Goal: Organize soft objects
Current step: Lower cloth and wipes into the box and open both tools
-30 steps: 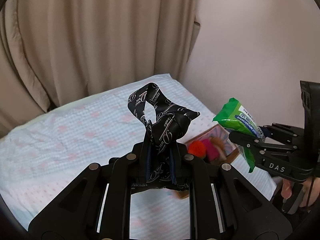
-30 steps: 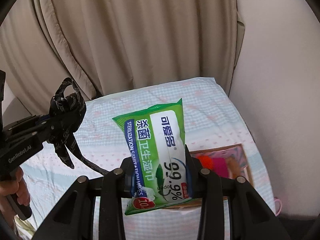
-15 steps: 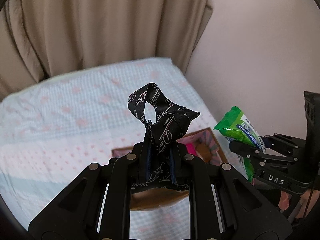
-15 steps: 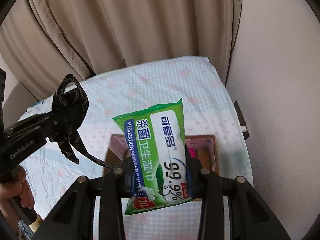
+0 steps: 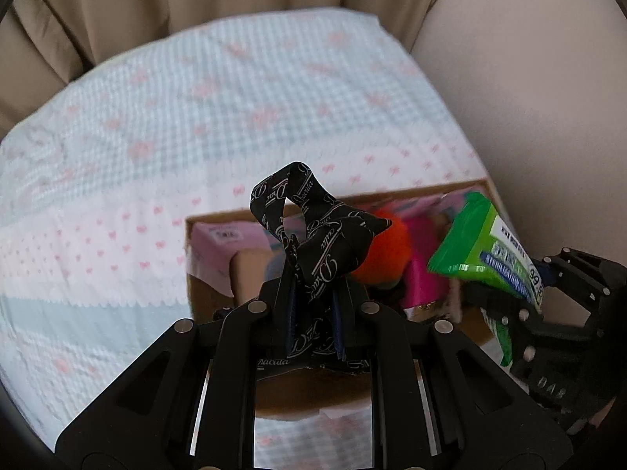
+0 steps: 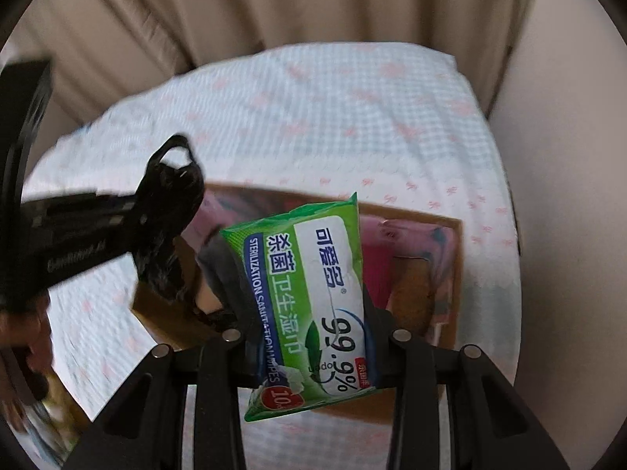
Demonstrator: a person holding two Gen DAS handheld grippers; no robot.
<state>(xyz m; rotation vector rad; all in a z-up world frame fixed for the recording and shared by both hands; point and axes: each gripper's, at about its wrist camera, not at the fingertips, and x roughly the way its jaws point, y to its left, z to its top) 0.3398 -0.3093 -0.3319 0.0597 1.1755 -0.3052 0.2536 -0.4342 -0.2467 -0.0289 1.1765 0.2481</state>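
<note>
1. Left wrist view: since a second ago I have swung both loads over the cardboard box (image 5: 392, 196), which now fills the space under my jaws instead of sitting off at 4 o'clock.
2. My left gripper (image 5: 313, 305) stays clenched on the black printed ribbon (image 5: 313, 231); my right gripper (image 6: 309, 337) is clamped on the green wipes pack (image 6: 309, 293).
3. Judging by this, dropping both into the box comes next; an orange plush (image 5: 386, 250) already lies inside.
4. Box rests on a checked bedspread (image 5: 196, 117); beige curtain (image 6: 274, 11) at 12 o'clock, plain wall (image 5: 548, 98) at 2.
</note>
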